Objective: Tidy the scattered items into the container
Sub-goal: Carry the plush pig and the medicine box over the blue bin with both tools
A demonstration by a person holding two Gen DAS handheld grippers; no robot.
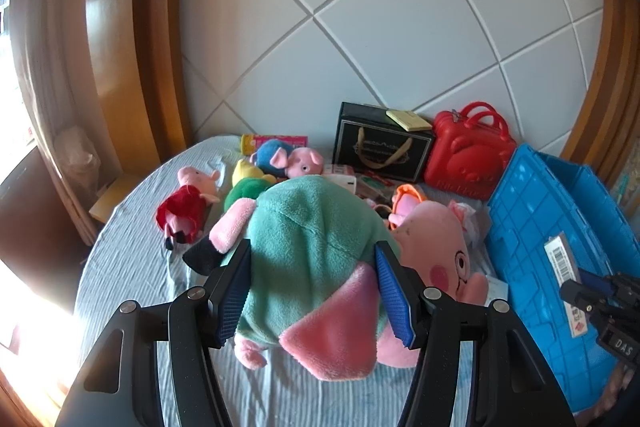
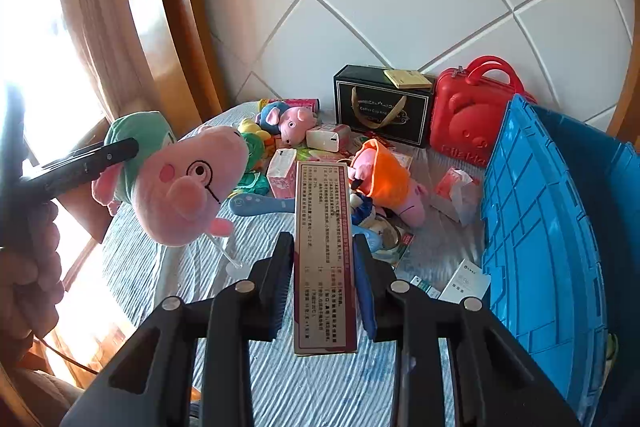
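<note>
Blue crate (image 2: pixel 540 227) sits open at far right, nearer the right gripper (image 2: pixel 322 267), clamped on a long printed carton (image 2: pixel 324 251) pointing away along its fingers; left gripper (image 1: pixel 312 291) farther left squeezes green-dressed pig plush (image 1: pixel 316 247), both lifted above the bed.

A home bedroom: bedsheet (image 1: pixel 132 259), padded headboard (image 1: pixel 400 7), curtain (image 2: pixel 92 7).

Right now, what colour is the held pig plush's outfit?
Mint green, clearest in the left wrist view.
</note>
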